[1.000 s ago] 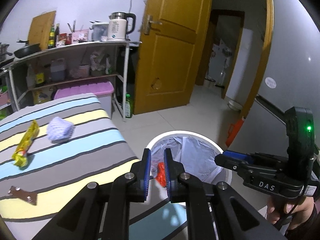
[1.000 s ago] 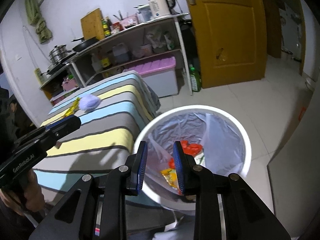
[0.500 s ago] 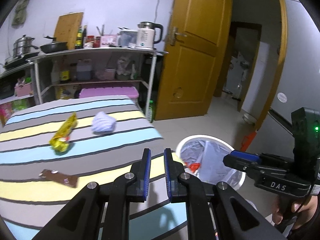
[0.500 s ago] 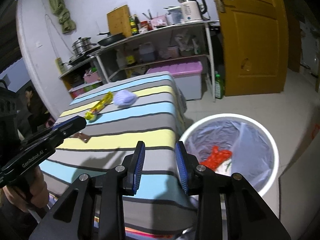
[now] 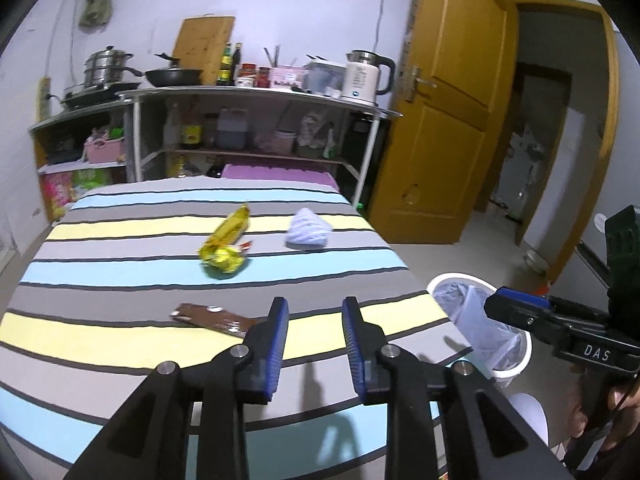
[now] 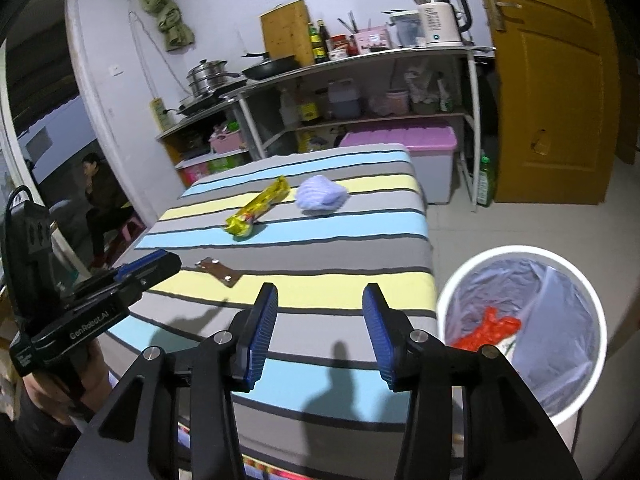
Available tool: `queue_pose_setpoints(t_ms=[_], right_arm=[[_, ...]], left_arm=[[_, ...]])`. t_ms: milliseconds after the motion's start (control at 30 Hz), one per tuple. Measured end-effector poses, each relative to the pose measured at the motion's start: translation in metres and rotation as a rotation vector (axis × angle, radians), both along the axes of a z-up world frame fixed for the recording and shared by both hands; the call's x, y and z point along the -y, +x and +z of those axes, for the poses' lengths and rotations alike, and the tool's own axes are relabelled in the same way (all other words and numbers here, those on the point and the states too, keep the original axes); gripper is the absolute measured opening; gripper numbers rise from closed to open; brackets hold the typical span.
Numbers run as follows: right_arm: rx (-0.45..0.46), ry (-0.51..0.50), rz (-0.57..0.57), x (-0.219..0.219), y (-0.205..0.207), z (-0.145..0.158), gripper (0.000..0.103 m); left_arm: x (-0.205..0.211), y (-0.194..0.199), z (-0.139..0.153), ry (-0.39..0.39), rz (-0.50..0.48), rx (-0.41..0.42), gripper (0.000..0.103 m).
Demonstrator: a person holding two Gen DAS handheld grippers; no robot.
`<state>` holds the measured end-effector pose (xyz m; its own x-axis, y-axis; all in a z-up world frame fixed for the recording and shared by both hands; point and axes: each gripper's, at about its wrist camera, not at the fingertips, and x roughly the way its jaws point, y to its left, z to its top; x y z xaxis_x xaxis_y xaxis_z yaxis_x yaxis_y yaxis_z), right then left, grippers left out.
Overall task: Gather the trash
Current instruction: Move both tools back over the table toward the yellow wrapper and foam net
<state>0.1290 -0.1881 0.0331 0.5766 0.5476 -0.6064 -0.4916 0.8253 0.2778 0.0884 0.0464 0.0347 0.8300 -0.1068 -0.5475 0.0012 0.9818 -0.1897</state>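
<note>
Striped tablecloth [image 5: 120, 280] — grey, yellow, blue; yellow wrapper [image 5: 226, 244]; white bin [image 6: 592, 368]

A home kitchen: shelf [image 5: 256, 94] with pots [image 5: 107, 66], kettle [image 5: 366, 78] and oil bottles [image 5: 230, 65].

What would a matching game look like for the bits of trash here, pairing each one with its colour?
Things:
1. long crinkled wrapper
2. crumpled wad
3. flat wrapper nearest the tools
4. piece lying in the bin

Colours:
A. red
B. brown
C. yellow
D. pale lilac-blue

Pairs: 1-C, 2-D, 3-B, 4-A
</note>
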Motion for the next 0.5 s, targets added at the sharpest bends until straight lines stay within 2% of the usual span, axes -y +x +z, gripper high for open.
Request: queue_pose_setpoints(t_ms=[267, 400, 500], right_arm=[[0.010, -0.005, 0.041, -0.025, 0.006, 0.003, 0.045], [0.010, -0.008, 0.047, -0.034, 0.014, 0.004, 0.045], [0.010, -0.004, 0.052, -0.040, 0.020, 0.006, 0.045]], left_arm=[[-0.027, -0.002, 0.000, 0.003, 0.060, -0.005, 0.028], [-0.035, 0.002, 0.000, -0.006, 0.070, -0.006, 0.034], [-0.038, 0.008, 0.001, -0.005, 0.071, -0.005, 0.035]])
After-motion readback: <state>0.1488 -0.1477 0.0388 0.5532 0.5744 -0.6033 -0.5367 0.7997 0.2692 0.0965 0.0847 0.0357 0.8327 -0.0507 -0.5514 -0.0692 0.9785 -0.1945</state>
